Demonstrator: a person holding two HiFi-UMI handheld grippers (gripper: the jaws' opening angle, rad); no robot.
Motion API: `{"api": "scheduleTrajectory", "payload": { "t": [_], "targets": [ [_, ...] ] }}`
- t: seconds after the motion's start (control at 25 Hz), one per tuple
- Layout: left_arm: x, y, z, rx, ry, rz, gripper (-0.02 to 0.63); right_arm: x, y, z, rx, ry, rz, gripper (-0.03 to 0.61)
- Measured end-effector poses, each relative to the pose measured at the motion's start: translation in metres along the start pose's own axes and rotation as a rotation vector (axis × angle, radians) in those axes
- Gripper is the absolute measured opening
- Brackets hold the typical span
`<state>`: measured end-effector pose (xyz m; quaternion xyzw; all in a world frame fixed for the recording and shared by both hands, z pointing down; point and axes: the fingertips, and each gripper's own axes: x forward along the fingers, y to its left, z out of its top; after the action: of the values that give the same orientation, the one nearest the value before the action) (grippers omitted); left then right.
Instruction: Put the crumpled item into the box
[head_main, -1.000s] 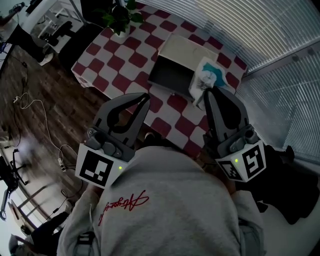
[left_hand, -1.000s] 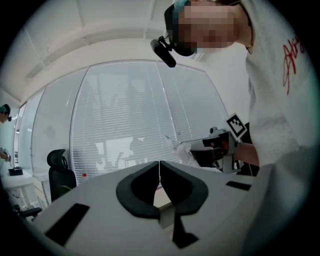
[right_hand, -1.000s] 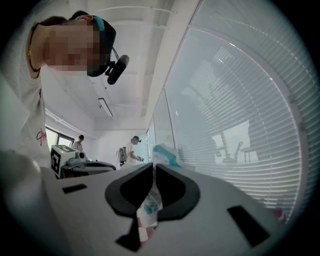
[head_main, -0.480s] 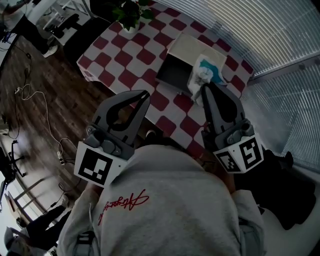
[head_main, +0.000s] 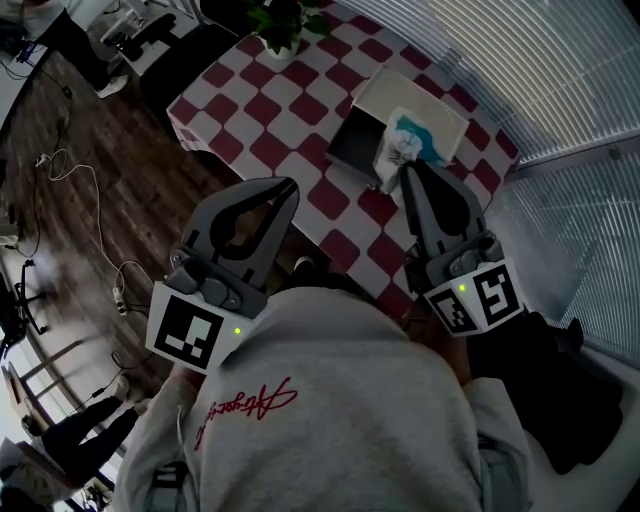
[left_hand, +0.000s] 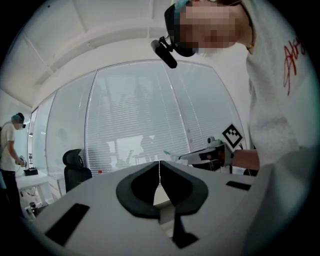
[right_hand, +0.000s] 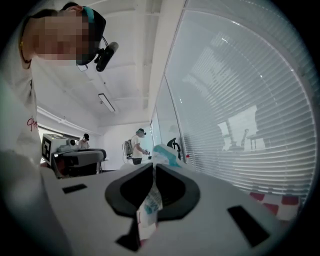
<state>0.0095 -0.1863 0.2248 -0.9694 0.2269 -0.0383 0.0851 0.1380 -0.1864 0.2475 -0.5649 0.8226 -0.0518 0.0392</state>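
The crumpled item (head_main: 408, 146), a white and teal wrapper, is pinched in my right gripper (head_main: 408, 171), which is shut on it. It hangs over the right side of the open box (head_main: 350, 152), a dark-lined box with its pale lid (head_main: 412, 100) folded back. In the right gripper view the crumpled item (right_hand: 149, 206) runs between the jaws and sticks out past the right gripper (right_hand: 153, 165). My left gripper (head_main: 289, 187) is shut and empty, held left of the box above the table's near edge. The left gripper (left_hand: 159, 163) points at window blinds in its own view.
The box stands on a table with a red and white checked cloth (head_main: 262, 112). A potted plant (head_main: 285, 20) sits at its far corner. Window blinds (head_main: 560, 90) run along the right. Dark wood floor with cables (head_main: 75, 175) lies to the left.
The head view has drifted, so the table now sits higher and further right. My right gripper, still holding the item, has edged slightly towards the box. The left gripper has barely moved.
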Motion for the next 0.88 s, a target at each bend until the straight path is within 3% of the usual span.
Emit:
{"api": "scheduleTrajectory", "payload": {
  "t": [0.88],
  "targets": [
    [-0.014, 0.007, -0.006, -0.004, 0.035, 0.081, 0.018, 0.019, -0.010, -0.032, 0.010, 0.082, 0.018, 0.029]
  ]
}}
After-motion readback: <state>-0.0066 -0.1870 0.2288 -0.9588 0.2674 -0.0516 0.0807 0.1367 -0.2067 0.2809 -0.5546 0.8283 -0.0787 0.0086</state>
